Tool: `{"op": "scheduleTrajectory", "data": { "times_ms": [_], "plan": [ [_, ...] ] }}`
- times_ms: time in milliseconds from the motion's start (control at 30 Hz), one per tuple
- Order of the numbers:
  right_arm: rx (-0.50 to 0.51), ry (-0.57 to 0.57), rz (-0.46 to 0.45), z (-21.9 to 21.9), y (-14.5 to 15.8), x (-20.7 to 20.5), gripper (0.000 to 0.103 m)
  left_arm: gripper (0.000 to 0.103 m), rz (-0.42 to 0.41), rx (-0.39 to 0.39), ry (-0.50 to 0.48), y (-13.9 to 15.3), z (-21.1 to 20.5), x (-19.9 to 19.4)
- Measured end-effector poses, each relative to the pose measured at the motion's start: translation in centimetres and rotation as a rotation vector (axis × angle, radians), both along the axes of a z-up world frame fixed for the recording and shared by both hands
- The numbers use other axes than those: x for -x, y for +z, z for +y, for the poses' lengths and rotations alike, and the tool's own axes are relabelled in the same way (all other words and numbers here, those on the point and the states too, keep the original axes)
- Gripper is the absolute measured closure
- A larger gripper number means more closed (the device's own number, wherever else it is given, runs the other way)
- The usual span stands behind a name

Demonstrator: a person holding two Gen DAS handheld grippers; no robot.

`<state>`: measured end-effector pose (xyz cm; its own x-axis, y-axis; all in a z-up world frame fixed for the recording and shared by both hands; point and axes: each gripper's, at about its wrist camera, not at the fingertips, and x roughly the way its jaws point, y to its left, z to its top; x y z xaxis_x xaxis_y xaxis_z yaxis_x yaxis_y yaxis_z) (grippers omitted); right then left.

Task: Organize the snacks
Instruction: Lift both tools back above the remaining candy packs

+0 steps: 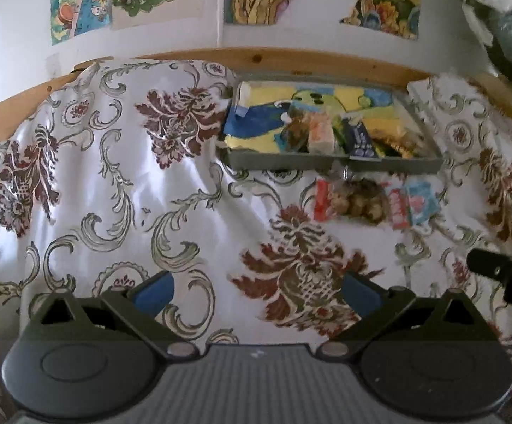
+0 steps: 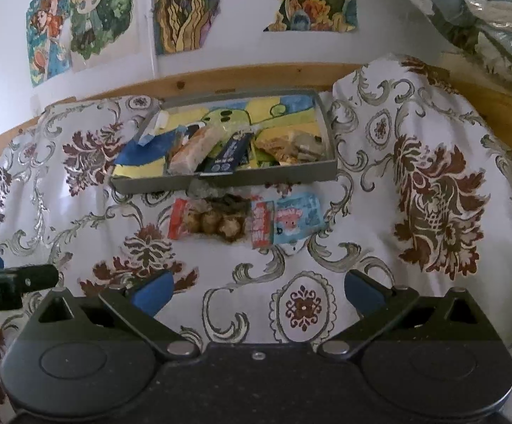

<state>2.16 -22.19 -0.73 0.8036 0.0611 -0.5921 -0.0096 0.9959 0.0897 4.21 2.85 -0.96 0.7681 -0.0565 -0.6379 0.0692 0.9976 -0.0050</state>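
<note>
Left tool [image 1: 257, 291] gaped wide, empty, blue pads over patterned bedsheet [image 1: 114, 183]. Right tool [image 2: 257, 291] likewise wide, empty, level beside it. Sheet glossy, wrinkled, floral print. Ahead on the sheet: clear snack bag [image 2: 210, 222] with round brown pieces, red ends; small blue packet [image 2: 300, 221] touching its right end. Just beyond, shallow grey tray [image 2: 220, 180], rectangular, holding several wrapped snacks at near right; left part bare. Wooden rail [image 2: 220, 77] behind the tray. Open sheet either side.
</note>
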Motion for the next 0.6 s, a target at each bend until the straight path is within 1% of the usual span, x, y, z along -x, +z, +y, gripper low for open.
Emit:
{"op": "scheduleTrajectory", "data": {
  "times_ms": [67,267,600],
  "plan": [
    [-0.001,0.001,0.009,0.0,-0.2,-0.2,0.001,0.0,0.008,0.005,-0.011,-0.2,-0.1,0.0],
    [-0.012,0.003,0.004,0.1,-0.4,-0.4,0.001,0.0,0.014,0.064,-0.001,-0.3,0.1,-0.7],
    [-0.037,0.005,-0.06,0.1,-0.2,-0.5,0.001,0.0,0.025,0.12,0.04,-0.7,0.4,-2.5]
  ]
}}
